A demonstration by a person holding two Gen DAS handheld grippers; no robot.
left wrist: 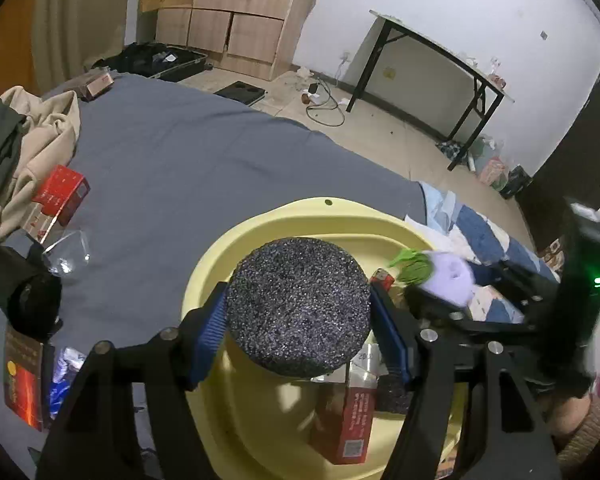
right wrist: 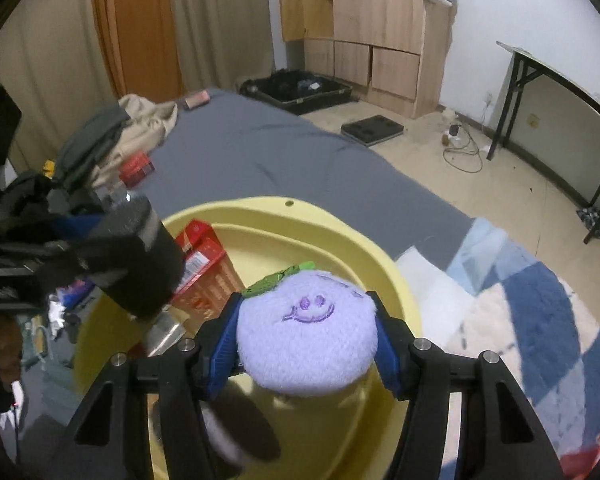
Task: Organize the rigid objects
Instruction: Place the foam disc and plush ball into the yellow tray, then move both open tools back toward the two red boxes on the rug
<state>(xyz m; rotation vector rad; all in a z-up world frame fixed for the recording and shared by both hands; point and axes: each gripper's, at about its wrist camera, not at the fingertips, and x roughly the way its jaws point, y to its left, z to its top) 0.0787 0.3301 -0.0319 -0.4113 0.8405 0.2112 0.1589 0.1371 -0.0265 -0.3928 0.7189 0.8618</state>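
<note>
Both grippers poised over the yellow basin (left wrist: 220,264), which rests on the bed (left wrist: 204,152) near its foot-side edge, beside a blue-and-white quilt (right wrist: 532,304). The left gripper (left wrist: 298,324) has its jaws clamped on a dark speckled foam disc (left wrist: 298,308); the right gripper (right wrist: 306,344) has its jaws closed on a round lilac plush toy (right wrist: 306,340) with a stitched smile and a green leaf. Both items hang above the basin's interior, not yet released. Red boxes (left wrist: 350,424) already lie inside. Judged step: depositing held items into the basin. The next move would call for lowering each item clear of the boxes, then parting the jaws. Still loose on the bed: a red box (left wrist: 62,194) and clear glasses (left wrist: 70,254) towards the left edge, suggesting the task is only partly done
</note>
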